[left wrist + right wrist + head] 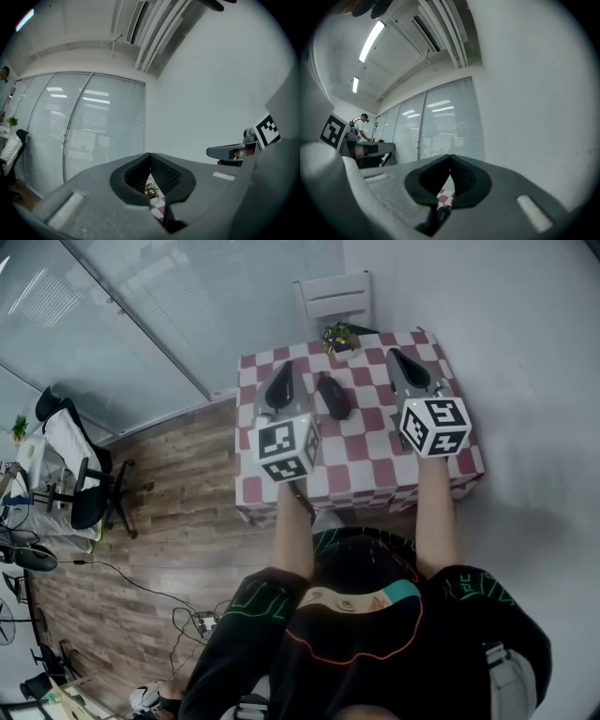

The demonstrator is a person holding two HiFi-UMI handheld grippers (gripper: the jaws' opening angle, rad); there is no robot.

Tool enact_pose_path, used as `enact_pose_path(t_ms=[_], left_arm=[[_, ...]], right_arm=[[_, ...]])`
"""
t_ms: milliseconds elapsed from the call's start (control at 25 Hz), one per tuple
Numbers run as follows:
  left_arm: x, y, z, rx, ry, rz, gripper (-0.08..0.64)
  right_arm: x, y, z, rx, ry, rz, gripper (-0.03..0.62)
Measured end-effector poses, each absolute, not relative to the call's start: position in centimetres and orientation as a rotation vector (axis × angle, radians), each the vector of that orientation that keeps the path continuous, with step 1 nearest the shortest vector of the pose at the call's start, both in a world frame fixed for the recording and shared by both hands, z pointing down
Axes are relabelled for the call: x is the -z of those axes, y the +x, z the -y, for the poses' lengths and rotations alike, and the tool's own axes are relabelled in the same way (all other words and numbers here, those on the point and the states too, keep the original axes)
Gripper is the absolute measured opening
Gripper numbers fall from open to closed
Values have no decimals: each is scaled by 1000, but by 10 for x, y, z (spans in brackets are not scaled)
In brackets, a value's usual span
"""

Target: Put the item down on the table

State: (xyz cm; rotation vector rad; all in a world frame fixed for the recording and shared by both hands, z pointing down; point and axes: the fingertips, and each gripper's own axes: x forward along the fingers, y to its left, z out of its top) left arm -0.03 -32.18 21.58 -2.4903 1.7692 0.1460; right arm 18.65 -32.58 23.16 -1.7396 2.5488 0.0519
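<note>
Over table [375, 474], left hand-held gripper [282, 374], right hand-held gripper [401, 362], both shut, dark item [334, 397] between, flowers [339, 337] at far edge

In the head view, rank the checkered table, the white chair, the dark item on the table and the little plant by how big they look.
1. checkered table
2. white chair
3. dark item and plant: too alike to rank, and the plant sits farther from the camera.

Head view steeply down over checkered table [366, 451], gripper views level, glimpsing it
</note>
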Motion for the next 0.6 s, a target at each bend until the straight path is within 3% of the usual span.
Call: enact_pose_path(t_ms=[600], left_arm=[[-222, -28, 324, -86, -2449, -1800, 9]], right_arm=[[-239, 169, 337, -82, -1753, -2554, 4]])
